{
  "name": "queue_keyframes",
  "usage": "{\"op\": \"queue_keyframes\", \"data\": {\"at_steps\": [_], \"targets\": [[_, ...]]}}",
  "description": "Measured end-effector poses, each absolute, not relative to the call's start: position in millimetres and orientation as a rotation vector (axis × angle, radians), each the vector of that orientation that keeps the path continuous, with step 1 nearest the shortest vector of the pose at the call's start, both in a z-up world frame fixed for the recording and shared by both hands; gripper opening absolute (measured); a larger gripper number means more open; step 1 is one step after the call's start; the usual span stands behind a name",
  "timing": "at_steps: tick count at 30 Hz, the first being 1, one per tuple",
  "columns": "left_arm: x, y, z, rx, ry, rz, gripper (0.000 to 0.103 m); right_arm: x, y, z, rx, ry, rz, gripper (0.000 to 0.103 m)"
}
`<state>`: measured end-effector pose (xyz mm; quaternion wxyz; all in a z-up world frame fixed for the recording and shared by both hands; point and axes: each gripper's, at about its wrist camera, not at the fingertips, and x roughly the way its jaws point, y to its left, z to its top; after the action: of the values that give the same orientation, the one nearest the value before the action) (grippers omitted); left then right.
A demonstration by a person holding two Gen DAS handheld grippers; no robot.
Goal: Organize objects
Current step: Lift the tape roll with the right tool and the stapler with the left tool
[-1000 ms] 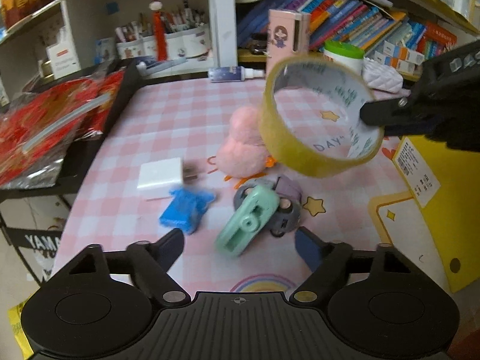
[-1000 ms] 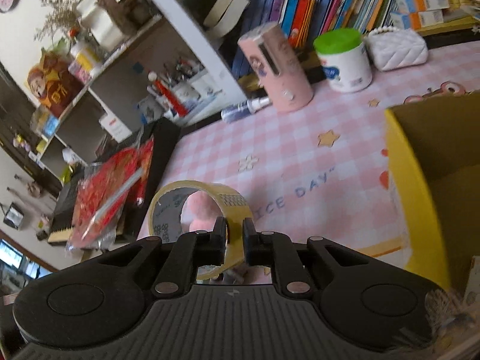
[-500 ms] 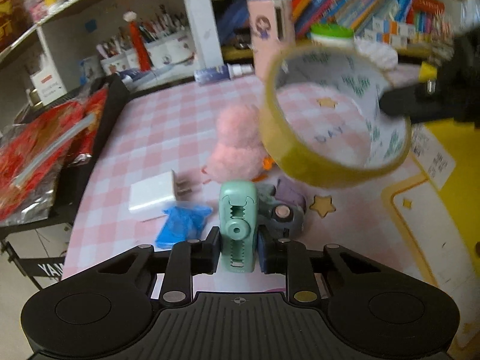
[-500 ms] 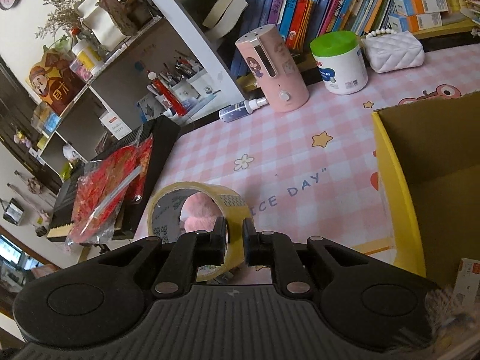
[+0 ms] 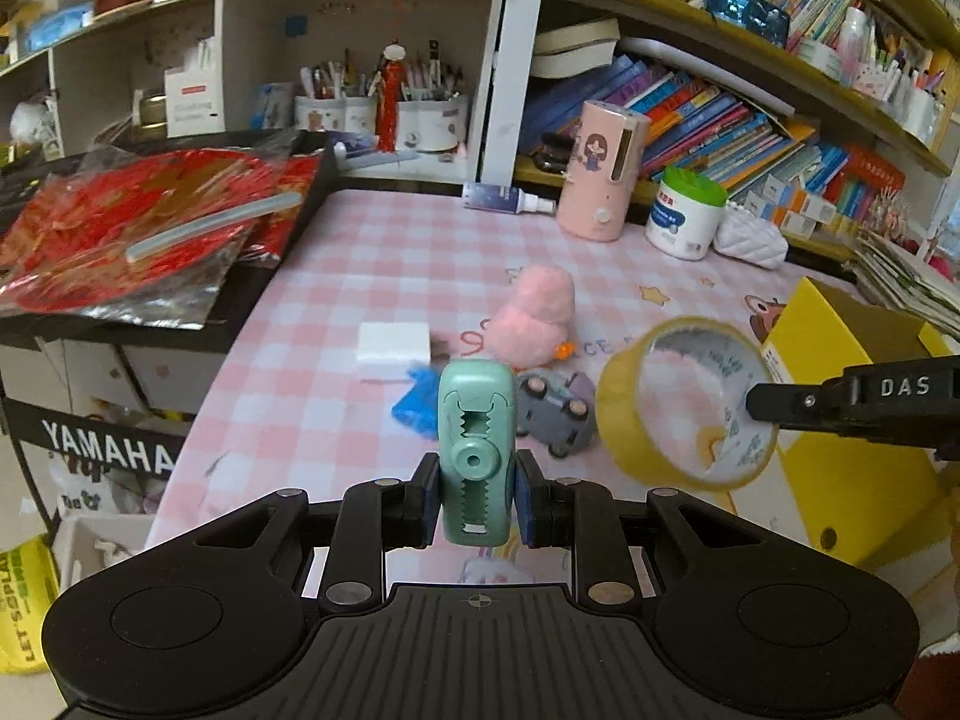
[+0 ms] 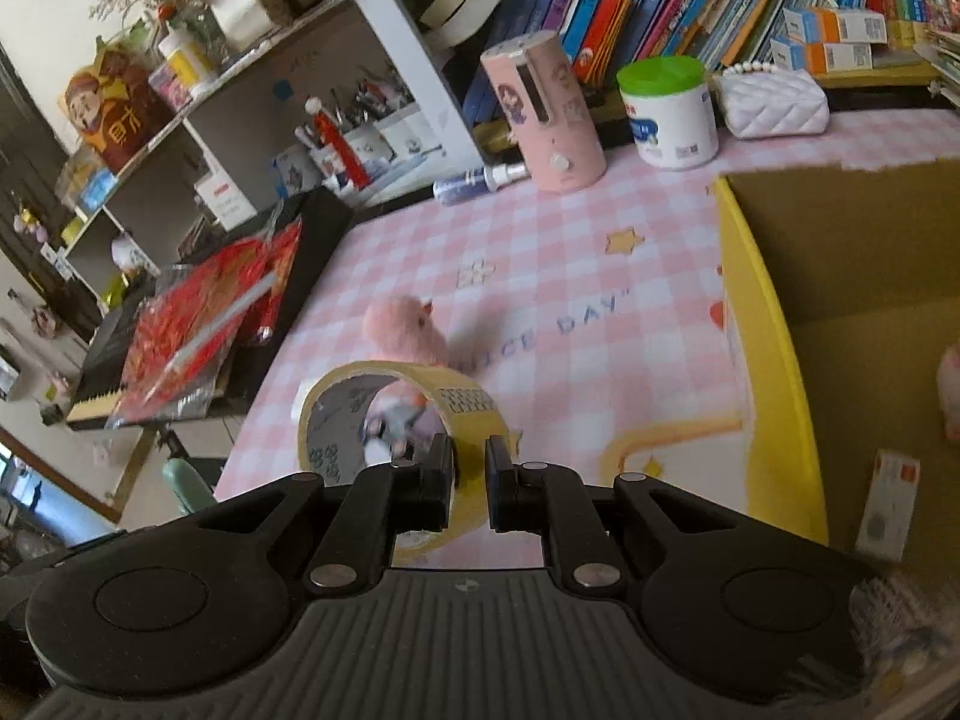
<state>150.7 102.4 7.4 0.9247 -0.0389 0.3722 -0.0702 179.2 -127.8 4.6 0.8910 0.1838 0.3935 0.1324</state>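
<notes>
The left gripper (image 5: 477,495) clamps a mint pencil sharpener (image 5: 477,450) above the near table edge; the right gripper (image 6: 468,483) pinches a tape roll (image 6: 414,414) left of the yellow box (image 6: 774,360). The roll, gripped by its thin wall, could pivot and slip out short of the box.

Crowded bookshelves (image 5: 720,114) behind pink-checked table (image 5: 384,252)

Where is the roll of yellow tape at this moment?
The roll of yellow tape is off the table, clamped in the right gripper; in the left wrist view it hangs right of the toy car, before the yellow box.
</notes>
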Motion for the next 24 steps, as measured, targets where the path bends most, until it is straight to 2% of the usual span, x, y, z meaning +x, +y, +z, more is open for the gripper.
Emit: {"op": "queue_keyframes", "data": {"at_steps": [24], "targets": [[29.1, 131.0, 13.7, -0.082, 0.747, -0.208, 0.023, 44.4, -89.3, -2.7, 0.404, 0.873, 0.239, 0.011]]}}
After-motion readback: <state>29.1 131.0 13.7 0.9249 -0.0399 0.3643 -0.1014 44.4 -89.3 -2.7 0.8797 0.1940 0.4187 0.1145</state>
